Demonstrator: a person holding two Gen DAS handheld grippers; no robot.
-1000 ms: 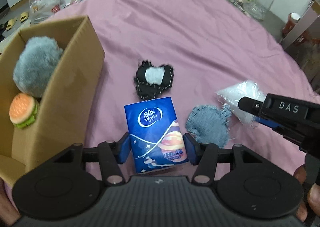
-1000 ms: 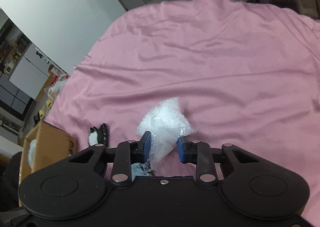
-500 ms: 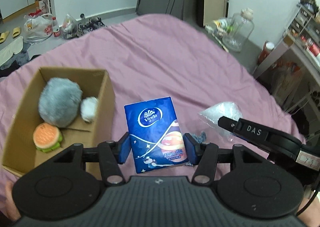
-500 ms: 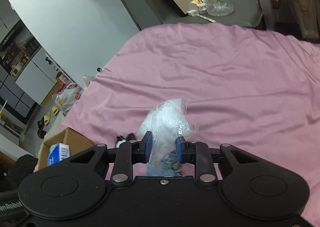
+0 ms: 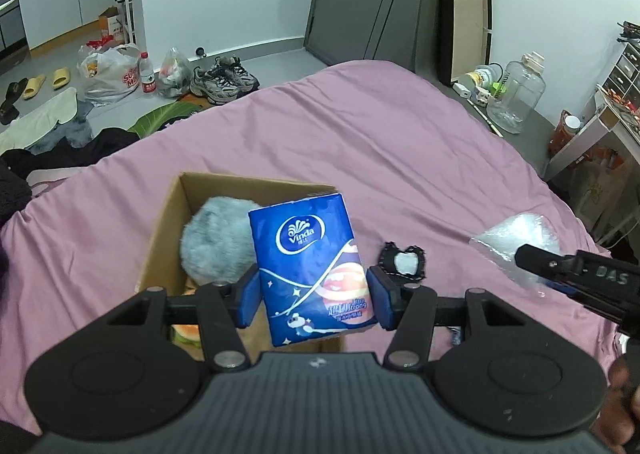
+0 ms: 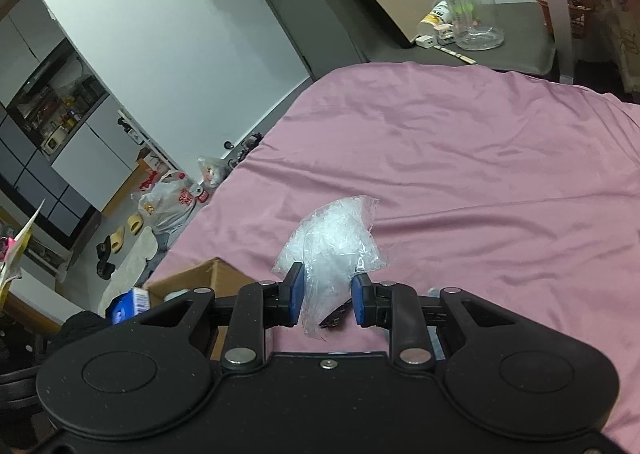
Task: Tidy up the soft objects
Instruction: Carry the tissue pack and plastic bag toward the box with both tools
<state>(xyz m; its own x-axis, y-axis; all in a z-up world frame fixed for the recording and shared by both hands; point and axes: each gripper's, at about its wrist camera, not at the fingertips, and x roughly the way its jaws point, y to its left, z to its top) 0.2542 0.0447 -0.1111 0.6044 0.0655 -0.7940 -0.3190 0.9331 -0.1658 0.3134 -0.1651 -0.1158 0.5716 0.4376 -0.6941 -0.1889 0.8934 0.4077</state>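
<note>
Left gripper [image 5: 312,296] is clamped on the blue Vinda tissue pack [image 5: 310,266], held above the open brown cardboard box [image 5: 168,214] on the pink bedsheet [image 5: 360,158]; the pack hides most of what's inside, just a grey fluffy ball [image 5: 216,242] and a sliver of a burger-shaped toy [image 5: 186,333] peeking out. Right gripper [image 6: 326,299] is pinched on a crinkly clear plastic bag [image 6: 332,242]; a small black-and-white fabric heart [image 5: 403,260] lies on the sheet beside the box.
</note>
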